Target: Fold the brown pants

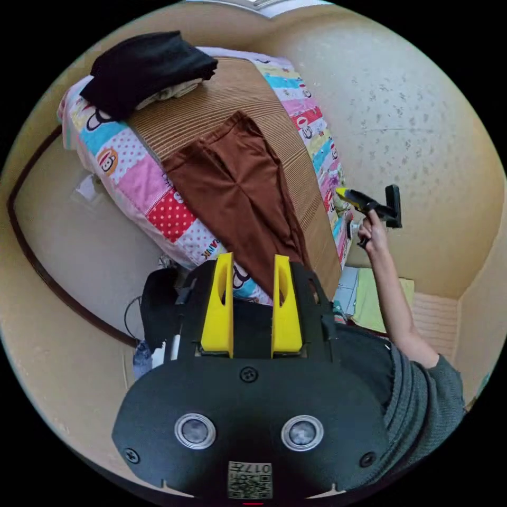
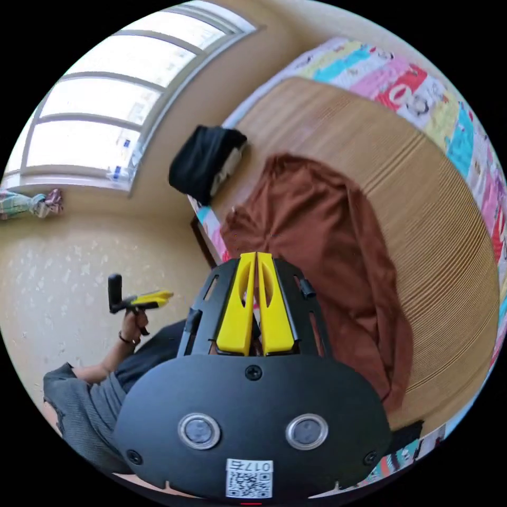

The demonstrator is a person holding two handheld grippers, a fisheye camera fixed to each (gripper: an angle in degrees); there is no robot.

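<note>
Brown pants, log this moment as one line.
brown pants: flat on mat, unfolded | left gripper: open, empty | right gripper: shut, empty

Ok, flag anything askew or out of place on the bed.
The pants lie slantwise across the mat, rumpled, one end hanging over the bed's edge. The black pile sits folded at a corner. Nothing spilled or damaged.
</note>
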